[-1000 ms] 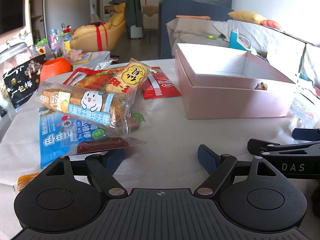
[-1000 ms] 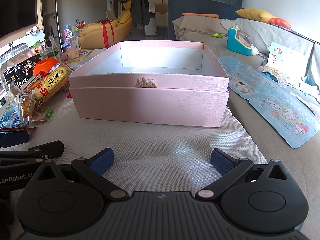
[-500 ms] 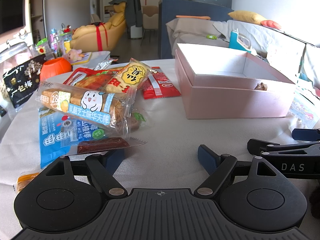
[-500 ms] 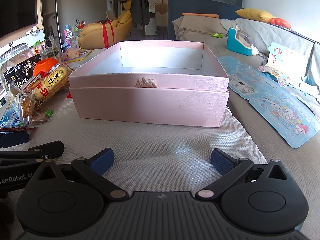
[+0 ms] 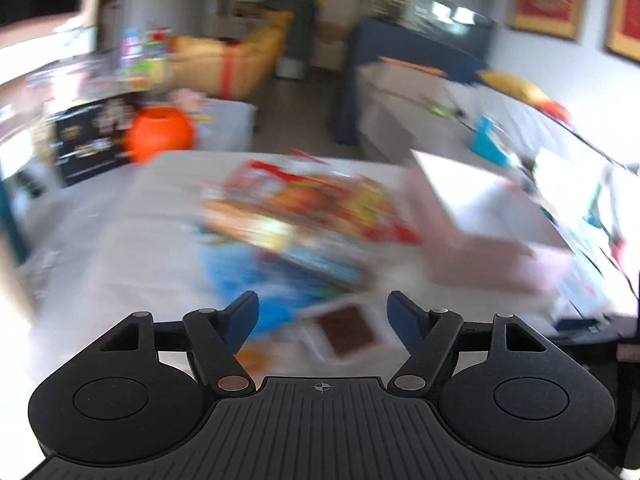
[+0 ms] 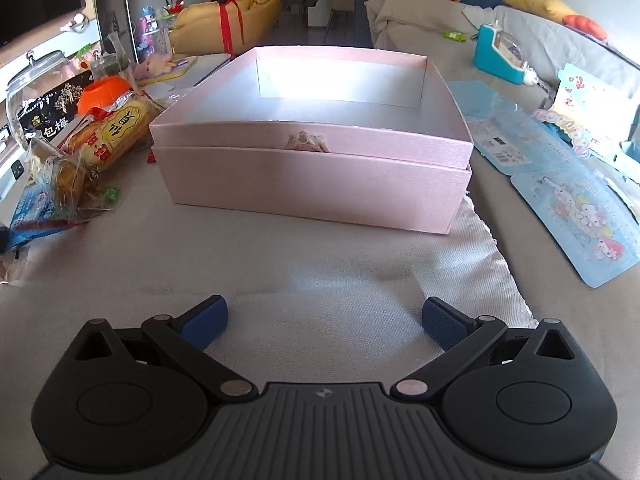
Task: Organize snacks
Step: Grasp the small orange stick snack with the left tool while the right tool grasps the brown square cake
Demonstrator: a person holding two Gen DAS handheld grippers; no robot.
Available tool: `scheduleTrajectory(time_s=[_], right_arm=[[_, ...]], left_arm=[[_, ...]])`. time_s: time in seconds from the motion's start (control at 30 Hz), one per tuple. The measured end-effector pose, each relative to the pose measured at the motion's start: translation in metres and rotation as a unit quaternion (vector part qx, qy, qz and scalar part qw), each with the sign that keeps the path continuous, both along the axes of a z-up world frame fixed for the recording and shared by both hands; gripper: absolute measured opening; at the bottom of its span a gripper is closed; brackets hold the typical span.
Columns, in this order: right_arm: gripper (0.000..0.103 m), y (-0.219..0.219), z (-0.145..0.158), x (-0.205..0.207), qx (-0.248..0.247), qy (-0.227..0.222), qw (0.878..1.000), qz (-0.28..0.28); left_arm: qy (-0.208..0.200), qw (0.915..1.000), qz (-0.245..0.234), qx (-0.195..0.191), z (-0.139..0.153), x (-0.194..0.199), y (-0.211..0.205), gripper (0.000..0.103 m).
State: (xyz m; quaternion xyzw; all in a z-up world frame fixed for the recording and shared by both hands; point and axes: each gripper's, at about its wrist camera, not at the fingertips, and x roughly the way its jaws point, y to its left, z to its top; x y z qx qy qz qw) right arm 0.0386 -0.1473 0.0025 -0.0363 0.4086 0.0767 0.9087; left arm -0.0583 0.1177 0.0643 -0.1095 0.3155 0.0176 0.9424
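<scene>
A pale woven cloth point(image 6: 320, 264) covers the table in a sunlit living room. The right wrist view is sharp: the open pink cardboard box point(image 6: 312, 184) sits square ahead, its inside bare, with blue cartoon sticker sheets point(image 6: 576, 204) right of it. The heap of wrapped snack packets point(image 6: 80, 160) lies just left of the box. The left wrist view is smeared by blur, yet it alone shows a clear packet with a dark brown slab point(image 5: 346, 330) between the spread fingers of the left gripper point(image 5: 322, 316). The right gripper point(image 6: 324, 316) is spread too, holding nothing, with bare cloth between it and the box's near wall.
</scene>
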Motion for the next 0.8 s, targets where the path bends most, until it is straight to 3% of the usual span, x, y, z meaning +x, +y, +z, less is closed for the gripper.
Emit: scheduleTrajectory(time_s=[0.1, 0.17, 0.27, 0.37, 0.53, 0.63, 0.73, 0.8], right_arm=[[0.103, 0.016, 0.005, 0.012, -0.011, 0.017, 0.999, 0.043], [0.096, 0.032, 0.012, 0.017, -0.018, 0.018, 0.997, 0.073], [0.094, 0.059, 0.024, 0.010, -0.023, -0.016, 0.993, 0.114], [0.094, 0.089, 0.033, -0.005, -0.003, -0.060, 0.986, 0.158], [0.090, 0.140, 0.028, -0.006, 0.038, -0.014, 0.966, 0.256], [0.077, 0.158, 0.021, -0.002, 0.019, -0.002, 0.964, 0.264], [0.076, 0.143, 0.024, -0.004, 0.031, 0.008, 0.966, 0.258], [0.076, 0.125, 0.021, -0.008, 0.022, 0.001, 0.969, 0.245]], left_arm=[[0.019, 0.9985, 0.050, -0.013, 0.000, -0.003, 0.035, 0.075], [0.030, 0.9970, 0.069, -0.017, -0.002, -0.007, 0.048, 0.075], [0.044, 0.9959, 0.072, -0.033, -0.007, -0.013, 0.056, 0.075], [0.060, 0.9956, 0.064, -0.034, -0.016, -0.014, 0.057, 0.075], [0.071, 0.9971, 0.024, -0.014, -0.023, -0.013, 0.045, 0.069], [0.069, 0.9975, 0.010, -0.007, -0.025, -0.014, 0.041, 0.066], [0.064, 0.9979, -0.009, 0.004, -0.028, -0.012, 0.036, 0.066], [0.071, 0.9970, -0.031, -0.009, -0.032, -0.009, 0.029, 0.064]])
